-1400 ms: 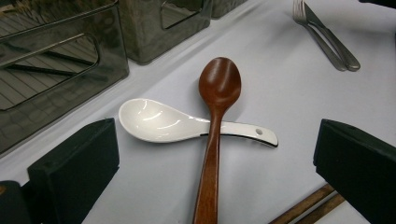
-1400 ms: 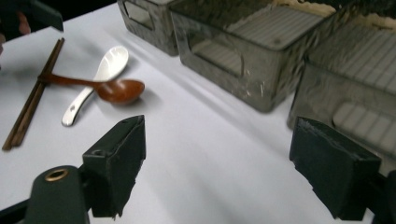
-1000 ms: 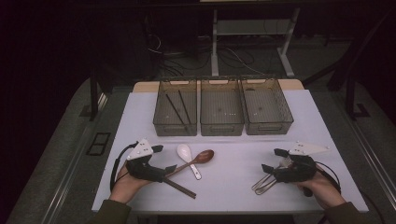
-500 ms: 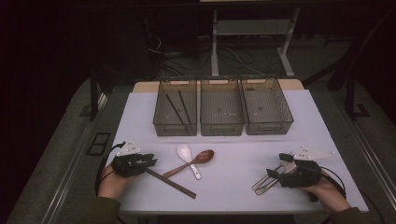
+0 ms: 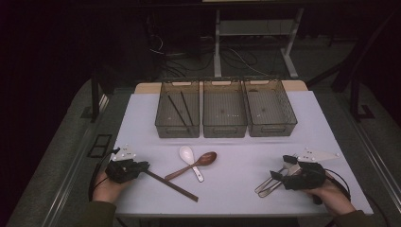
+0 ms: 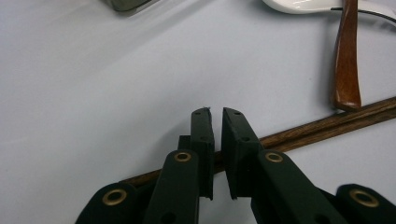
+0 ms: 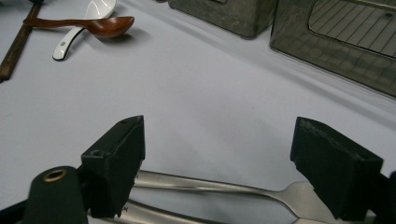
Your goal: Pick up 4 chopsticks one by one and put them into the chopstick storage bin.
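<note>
A pair of dark wooden chopsticks (image 5: 172,185) lies at the front left of the white table (image 5: 236,189). My left gripper (image 5: 142,166) sits at their near end. In the left gripper view its jaws (image 6: 217,135) stand shut with a hair's gap, and a chopstick (image 6: 327,126) runs crosswise beneath them. A white spoon (image 5: 188,157) and a brown wooden spoon (image 5: 196,165) lie crossed mid-table. At the front right, my right gripper (image 5: 282,168) is open over metal forks (image 5: 269,183). A fork handle (image 7: 210,186) lies between its wide-set jaws.
Three wire baskets stand in a row at the back: the left basket (image 5: 163,124) holds two chopsticks, the middle basket (image 5: 224,128) and right basket (image 5: 272,128) look bare. Open table lies between the spoons and the forks. The table's front edge is close behind both hands.
My left hand has drawn back to the left and toward the front edge, while the chopsticks stay on the table. My right hand has slid back slightly.
</note>
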Available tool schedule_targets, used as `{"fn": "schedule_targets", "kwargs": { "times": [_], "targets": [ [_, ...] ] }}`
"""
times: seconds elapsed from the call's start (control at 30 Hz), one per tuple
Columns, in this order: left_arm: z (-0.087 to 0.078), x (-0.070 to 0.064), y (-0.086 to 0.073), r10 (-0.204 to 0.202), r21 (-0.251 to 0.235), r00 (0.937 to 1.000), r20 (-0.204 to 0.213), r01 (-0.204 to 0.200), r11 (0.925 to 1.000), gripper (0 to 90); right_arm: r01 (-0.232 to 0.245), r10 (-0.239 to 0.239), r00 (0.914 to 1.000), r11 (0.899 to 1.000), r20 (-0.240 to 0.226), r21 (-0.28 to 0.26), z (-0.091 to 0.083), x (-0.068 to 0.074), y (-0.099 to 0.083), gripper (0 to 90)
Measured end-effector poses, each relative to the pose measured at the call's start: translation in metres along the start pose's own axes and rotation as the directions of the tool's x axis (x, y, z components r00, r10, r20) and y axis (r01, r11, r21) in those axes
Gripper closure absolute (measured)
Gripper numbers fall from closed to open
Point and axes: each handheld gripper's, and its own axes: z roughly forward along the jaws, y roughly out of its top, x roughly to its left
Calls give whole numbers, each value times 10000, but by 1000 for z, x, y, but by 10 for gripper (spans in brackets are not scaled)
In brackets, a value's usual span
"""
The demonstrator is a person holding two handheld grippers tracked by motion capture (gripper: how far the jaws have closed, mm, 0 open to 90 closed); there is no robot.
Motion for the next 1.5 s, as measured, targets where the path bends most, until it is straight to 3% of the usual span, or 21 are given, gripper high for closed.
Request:
{"fn": "schedule_targets", "kwargs": {
  "times": [0.17,0.43,0.57,0.7,0.8,0.87,0.97,1.03,1.17,1.43,1.5],
  "targets": [
    [-2,1,-3,-52,-54,9999,-93,51,10000,805,10,-10,10000,10000,27,7,0,0,0,174],
    [-2,0,-2,61,-178,9996,-290,-66,9998,706,7,-7,10000,10000,26,-19,-1,-1,0,174],
    [-5,-10,6,423,-520,9991,19,-422,9978,652,21,-21,10000,10000,8,-46,-1,-1,1,174],
    [-3,-29,19,947,-920,9928,726,-879,9919,575,1,-1,10000,10000,-9,-27,0,-1,1,174],
    [0,-44,29,1680,-945,9776,1265,-1567,9831,529,0,0,10000,10000,-13,4,0,-1,1,174],
    [3,-55,34,1916,-1054,9683,1603,-1762,9787,512,39,-39,10000,10000,-27,-9,0,-1,1,174],
    [9,-69,39,2241,-1233,9487,2231,-2006,9719,502,24,-24,10000,10000,-33,-12,0,-1,1,174],
    [13,-77,42,2506,-1237,9318,2624,-2251,9665,498,11,-11,10000,10000,-44,4,0,-1,1,174],
    [22,-92,45,2668,-1306,9064,3274,-2363,9629,497,11,-11,10000,10000,-67,8,0,-1,1,174],
    [37,-114,48,3182,-1168,8606,3976,-2965,9479,502,4,-4,9999,10000,-131,6,1,-1,1,174],
    [41,-119,47,3402,-1105,8484,4056,-3239,9396,511,-8,8,9999,10000,-157,5,1,-1,1,174]
  ]
}}
